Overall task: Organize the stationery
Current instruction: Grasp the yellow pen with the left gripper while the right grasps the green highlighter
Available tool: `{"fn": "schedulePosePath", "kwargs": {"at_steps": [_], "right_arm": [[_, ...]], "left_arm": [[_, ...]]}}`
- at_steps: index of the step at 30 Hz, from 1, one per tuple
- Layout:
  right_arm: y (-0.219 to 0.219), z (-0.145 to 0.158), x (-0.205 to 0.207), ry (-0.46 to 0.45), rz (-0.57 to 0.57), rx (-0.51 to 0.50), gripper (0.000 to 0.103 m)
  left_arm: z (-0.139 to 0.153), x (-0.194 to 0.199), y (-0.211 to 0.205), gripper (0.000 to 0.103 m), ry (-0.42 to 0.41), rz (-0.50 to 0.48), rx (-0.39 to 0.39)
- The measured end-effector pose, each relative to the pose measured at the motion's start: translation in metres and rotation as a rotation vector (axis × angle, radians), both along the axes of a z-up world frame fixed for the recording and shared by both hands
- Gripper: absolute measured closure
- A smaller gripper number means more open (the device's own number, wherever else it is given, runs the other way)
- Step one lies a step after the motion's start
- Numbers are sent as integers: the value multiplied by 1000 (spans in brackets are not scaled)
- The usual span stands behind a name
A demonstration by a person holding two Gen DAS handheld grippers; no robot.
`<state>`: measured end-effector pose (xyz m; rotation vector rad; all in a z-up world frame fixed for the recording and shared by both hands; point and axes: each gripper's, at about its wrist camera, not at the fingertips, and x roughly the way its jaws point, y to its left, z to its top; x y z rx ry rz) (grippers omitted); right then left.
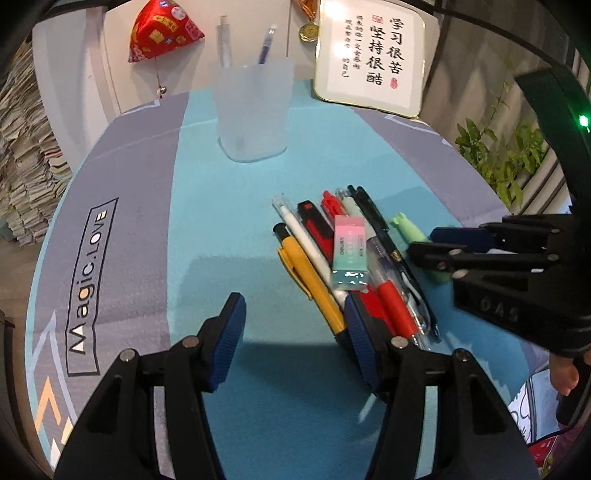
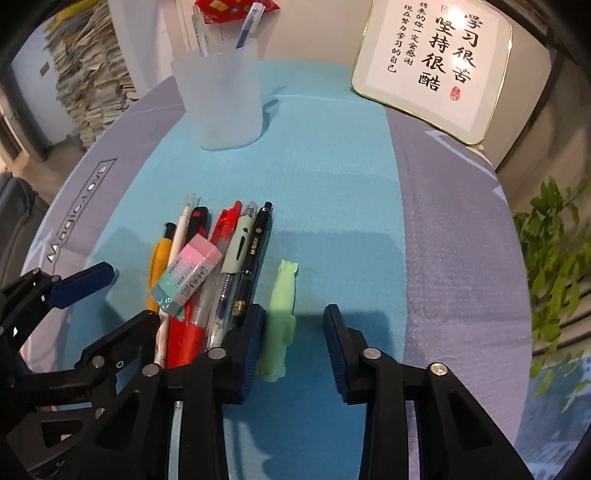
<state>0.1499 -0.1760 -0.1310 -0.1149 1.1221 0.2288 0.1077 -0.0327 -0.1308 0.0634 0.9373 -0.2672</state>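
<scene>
A pile of pens (image 1: pixel 354 258) lies on the blue desk mat, with a pink-and-green eraser (image 1: pixel 349 251) on top; both show in the right wrist view, the pens (image 2: pixel 229 266) and the eraser (image 2: pixel 188 277). A pale green pen-like piece (image 2: pixel 281 321) lies just right of the pile. A frosted pen cup (image 1: pixel 253 114) holding two pens stands at the back. My left gripper (image 1: pixel 291 347) is open, its right finger against the pile's near end. My right gripper (image 2: pixel 293 350) is open, low over the mat, with the green piece between its fingers, close to the left one.
A framed calligraphy sign (image 1: pixel 371 55) leans at the back right. A red pouch (image 1: pixel 162 31) hangs on the wall behind the cup. Stacked papers (image 1: pixel 22 147) stand left of the desk and a green plant (image 2: pixel 554 258) to the right.
</scene>
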Motion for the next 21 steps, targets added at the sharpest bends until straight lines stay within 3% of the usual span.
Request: {"fn": "schedulePosePath", "kwargs": {"at_steps": [1, 2, 8, 21], "right_arm": [[-4, 0, 1, 2, -10, 4, 84], [-6, 0, 1, 4, -17, 5, 85], [-22, 2, -1, 9, -44, 29, 85], [-27, 4, 3, 18, -45, 43, 83]], "left_arm": [[0, 0, 1, 47, 2, 3, 4], [0, 1, 2, 47, 3, 9, 11], [-2, 2, 18, 49, 12, 59, 40], [0, 10, 35, 49, 47, 132, -18]]}}
